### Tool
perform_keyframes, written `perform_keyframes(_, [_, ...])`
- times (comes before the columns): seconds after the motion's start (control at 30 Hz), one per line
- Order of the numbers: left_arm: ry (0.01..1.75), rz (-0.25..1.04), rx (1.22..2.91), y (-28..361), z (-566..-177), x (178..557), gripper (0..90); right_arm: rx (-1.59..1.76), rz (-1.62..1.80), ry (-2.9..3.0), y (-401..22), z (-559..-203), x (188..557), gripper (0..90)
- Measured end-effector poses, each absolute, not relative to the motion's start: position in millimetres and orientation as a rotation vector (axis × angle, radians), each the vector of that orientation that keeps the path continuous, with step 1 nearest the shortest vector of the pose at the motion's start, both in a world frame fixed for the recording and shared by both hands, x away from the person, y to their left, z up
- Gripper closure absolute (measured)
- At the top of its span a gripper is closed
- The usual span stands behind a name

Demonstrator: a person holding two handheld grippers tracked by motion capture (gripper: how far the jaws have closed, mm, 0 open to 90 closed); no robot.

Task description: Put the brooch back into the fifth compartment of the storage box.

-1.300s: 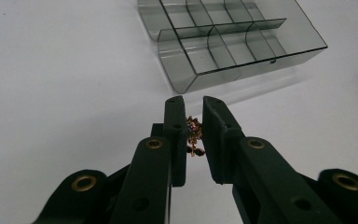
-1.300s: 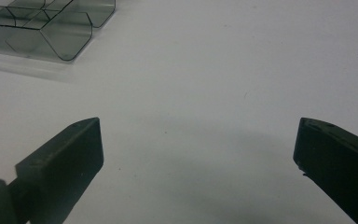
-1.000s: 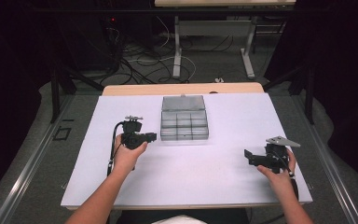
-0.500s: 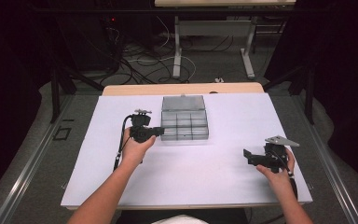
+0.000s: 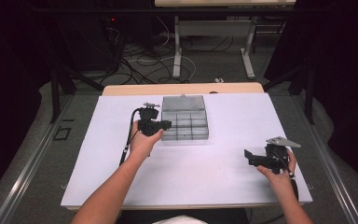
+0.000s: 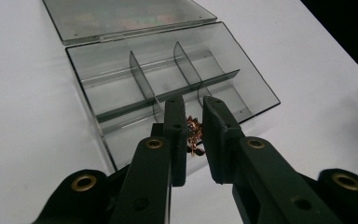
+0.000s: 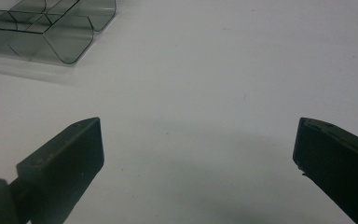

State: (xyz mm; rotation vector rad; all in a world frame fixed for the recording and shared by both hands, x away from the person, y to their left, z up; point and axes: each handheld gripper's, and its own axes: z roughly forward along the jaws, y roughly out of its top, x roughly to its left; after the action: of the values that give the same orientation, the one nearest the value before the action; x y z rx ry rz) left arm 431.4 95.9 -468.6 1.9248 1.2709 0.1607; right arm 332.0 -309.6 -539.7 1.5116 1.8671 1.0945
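1. I read no brand, label or writing on anything here; the coloured reflection in the lid is too blurred to make out.
2. My left hand-held gripper has its jaws nearly together, clamped on a small trinket of copper and dark bits. I cannot tell what the trinket is. It hangs over the near edge of the box.
3. In the high view the left hand-held gripper sits at the box's left side, near the table's far edge and about midway along it.
4. The box is clear smoky plastic, split by dividers into compartments, its lid folded open flat on the table behind it. The compartments I can see look empty.
5. My right hand-held gripper is held low over the table near its right edge, well apart from the box. Its jaws stand wide apart, with bare table between them; a corner of the box shows far off.
6. The table is white and plain, with a wooden strip along its far edge.
7. Beyond it the room is dark: grey floor, tangled cables, and the white legs of another table.
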Motion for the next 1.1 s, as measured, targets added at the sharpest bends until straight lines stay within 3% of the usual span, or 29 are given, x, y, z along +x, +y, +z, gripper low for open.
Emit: perform_keyframes(1.1, [1.283,0.201,1.983,44.8,-488.7,455.3,80.6,1.509,1.098,1.884,-309.9,-539.7,332.1,1.3])
